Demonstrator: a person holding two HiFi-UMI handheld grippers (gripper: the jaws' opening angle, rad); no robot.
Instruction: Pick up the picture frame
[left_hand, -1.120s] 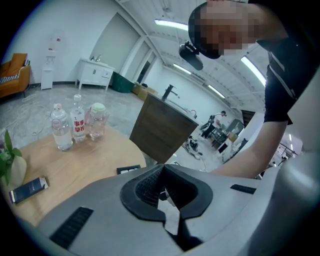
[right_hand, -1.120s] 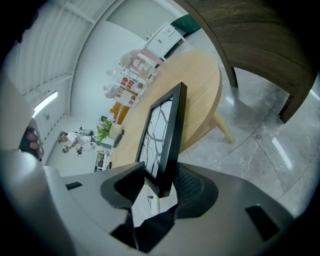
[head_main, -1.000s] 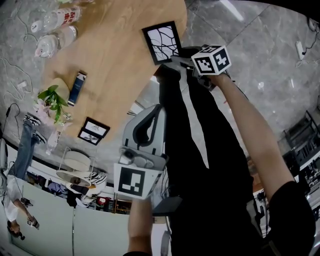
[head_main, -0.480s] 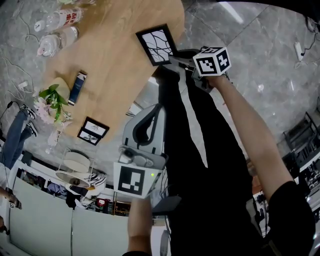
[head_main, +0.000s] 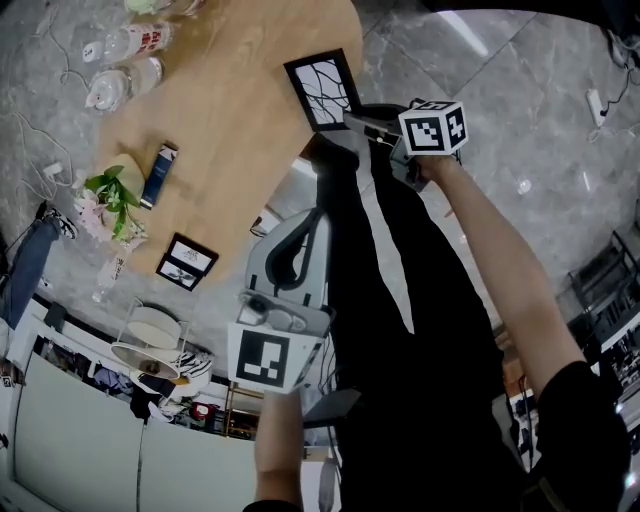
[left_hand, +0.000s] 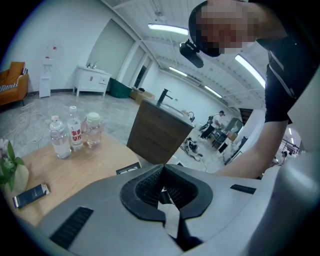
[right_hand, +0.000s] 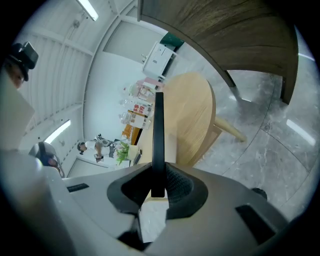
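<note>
One black picture frame (head_main: 322, 88) shows upper centre in the head view, over the near edge of the wooden bench (head_main: 220, 130); whether it touches the wood I cannot tell. My right gripper (head_main: 358, 122) has just been closing and is clamped on its edge. My left gripper (head_main: 300, 235), jaws together and empty, hangs lower centre, well apart.

The person's right arm stretches forward, the right gripper (head_main: 352, 122) having just closed its jaws onto the edge of the picture frame (head_main: 322, 88), while the left gripper (head_main: 316, 218) hangs near the torso, jaws together and empty.
</note>
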